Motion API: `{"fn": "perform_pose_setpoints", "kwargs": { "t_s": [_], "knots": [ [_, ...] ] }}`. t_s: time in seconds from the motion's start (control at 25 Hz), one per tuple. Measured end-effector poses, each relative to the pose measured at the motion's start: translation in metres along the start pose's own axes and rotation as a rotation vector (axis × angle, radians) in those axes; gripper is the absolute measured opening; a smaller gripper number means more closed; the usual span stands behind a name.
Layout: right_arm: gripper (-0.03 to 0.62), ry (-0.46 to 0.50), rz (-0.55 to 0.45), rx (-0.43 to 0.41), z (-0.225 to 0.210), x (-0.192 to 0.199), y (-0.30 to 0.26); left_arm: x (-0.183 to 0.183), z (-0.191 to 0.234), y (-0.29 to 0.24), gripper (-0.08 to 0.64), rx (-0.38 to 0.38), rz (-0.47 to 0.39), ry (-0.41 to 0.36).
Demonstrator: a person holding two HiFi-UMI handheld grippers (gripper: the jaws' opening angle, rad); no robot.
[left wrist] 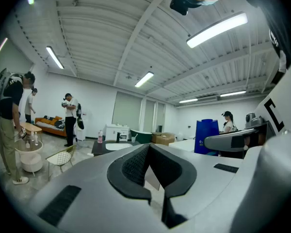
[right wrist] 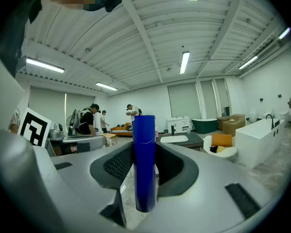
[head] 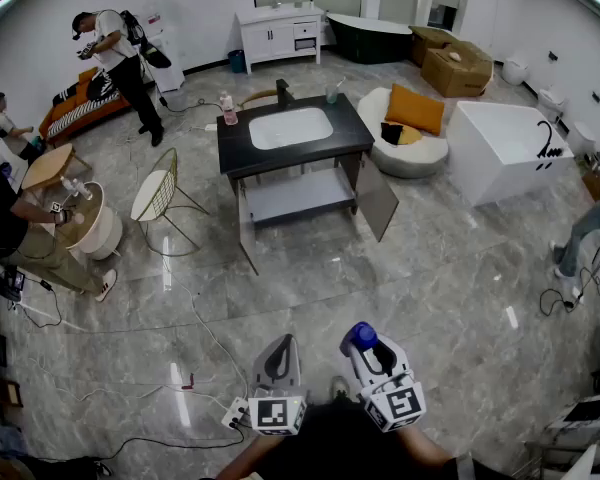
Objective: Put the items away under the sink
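Observation:
The sink cabinet stands across the room with a dark top, a white basin and both doors open onto a bare shelf. A pink bottle and a cup stand on its top. My right gripper is shut on an upright blue bottle, close to my body. Beside it, my left gripper is shut with nothing between its jaws. From the left gripper view the blue bottle shows at the right.
A wire chair and a round white side table stand left of the cabinet. A white tub and a round seat with an orange cushion lie to its right. Cables trail over the marble floor. Several people are around the room's edges.

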State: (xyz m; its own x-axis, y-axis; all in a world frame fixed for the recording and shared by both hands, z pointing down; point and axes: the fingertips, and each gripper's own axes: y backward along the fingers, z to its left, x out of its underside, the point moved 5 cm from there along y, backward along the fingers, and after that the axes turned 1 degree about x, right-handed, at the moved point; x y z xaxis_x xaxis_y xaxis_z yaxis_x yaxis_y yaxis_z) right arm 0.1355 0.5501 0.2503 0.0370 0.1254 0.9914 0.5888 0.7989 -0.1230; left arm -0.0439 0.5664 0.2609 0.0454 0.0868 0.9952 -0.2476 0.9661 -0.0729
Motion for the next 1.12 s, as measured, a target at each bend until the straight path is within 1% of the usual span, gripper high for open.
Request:
{"fn": "perform_pose_setpoints", "kwargs": {
  "t_s": [0.12,0.24,0.32,0.4,0.48,0.68,0.84,1.0,1.12],
  "knots": [
    [0.14,0.004,-0.004,-0.001,0.002,0.0,-0.001,0.0,0.002,0.0,0.015,-0.005,-0.006,0.024],
    [0.14,0.004,-0.008,-0.001,0.006,-0.002,-0.001,0.001,0.004,0.003,0.015,0.003,0.003,0.013],
    [0.14,-0.015,-0.011,0.004,0.009,-0.002,0.0,0.0,0.006,0.007,0.015,0.0,-0.007,0.023],
    [0.14,-0.056,-0.009,0.013,0.012,-0.003,-0.001,0.001,0.009,0.01,0.015,-0.001,-0.01,0.012],
    [0.14,-0.074,-0.004,0.019,0.015,-0.003,-0.003,0.004,0.013,0.012,0.015,0.001,-0.008,0.008],
    [0.14,-0.071,0.006,0.035,0.026,0.0,-0.01,0.007,0.023,0.016,0.015,0.016,0.002,0.023],
    [0.14,-0.063,0.0,0.058,0.03,0.002,-0.016,0.007,0.029,0.018,0.015,0.018,-0.023,0.081],
    [0.14,-0.04,-0.016,0.084,0.029,0.001,-0.026,0.014,0.036,0.012,0.015,0.051,-0.011,0.059],
    [0.14,-0.04,-0.015,0.094,0.029,-0.001,-0.036,0.016,0.041,0.005,0.015,0.069,0.006,0.051]
  ]
}}
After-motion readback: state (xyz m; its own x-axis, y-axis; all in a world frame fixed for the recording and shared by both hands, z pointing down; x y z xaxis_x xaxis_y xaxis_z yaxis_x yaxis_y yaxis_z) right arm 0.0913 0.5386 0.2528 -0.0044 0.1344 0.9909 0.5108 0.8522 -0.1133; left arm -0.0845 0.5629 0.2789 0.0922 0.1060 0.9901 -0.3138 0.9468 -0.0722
